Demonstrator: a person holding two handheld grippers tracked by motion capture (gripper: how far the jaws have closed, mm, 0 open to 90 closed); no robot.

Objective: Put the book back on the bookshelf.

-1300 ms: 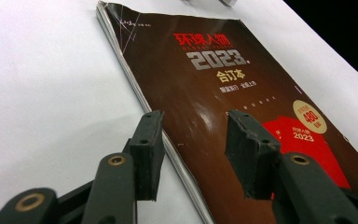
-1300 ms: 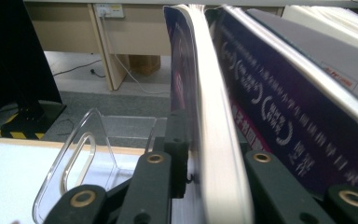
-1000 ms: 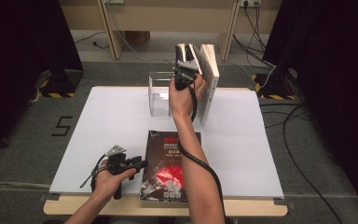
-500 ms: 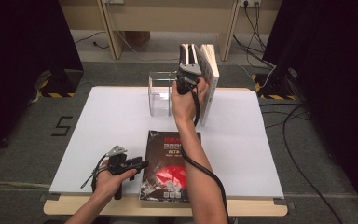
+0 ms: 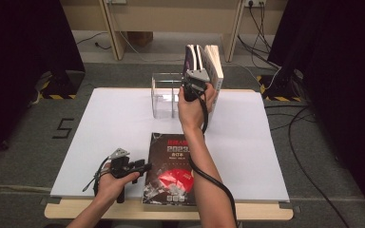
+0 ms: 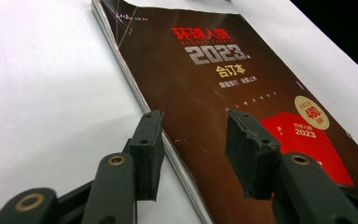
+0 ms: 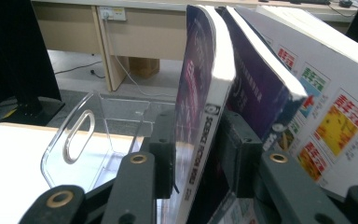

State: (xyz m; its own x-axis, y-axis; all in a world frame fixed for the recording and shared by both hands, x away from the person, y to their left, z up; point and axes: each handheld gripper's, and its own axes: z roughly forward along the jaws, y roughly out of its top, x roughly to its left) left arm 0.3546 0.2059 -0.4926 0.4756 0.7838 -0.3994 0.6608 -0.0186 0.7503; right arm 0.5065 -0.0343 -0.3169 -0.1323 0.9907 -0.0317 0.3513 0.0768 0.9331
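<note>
Dark and glossy, the magazine [image 6: 242, 116] lies flat on the white table [image 5: 100, 137] at the near edge, and my left gripper [image 6: 193, 140] sits low at its left border, jaws spread with the stacked page edges running up between them, nothing pinched. That hand hasn't budged over the last second.

Farther off, my right gripper [image 7: 198, 144] reaches into the row of upright books at the far side. The purple-covered book [image 7: 200, 93] stands between my jaws, with a second dark book [image 7: 256, 84] and a white boxed volume [image 7: 326, 93] leaning behind it. These jaws have just been opening, and the pads seem to stand off the cover now, though the near pad hides the contact, so I can't be certain. I judge the book delivered: it stands beside the clear acrylic holder [image 7: 79, 140], propped by its neighbours. Next I'd draw this hand back gently, since the book could tip, then turn to the magazine.
</note>
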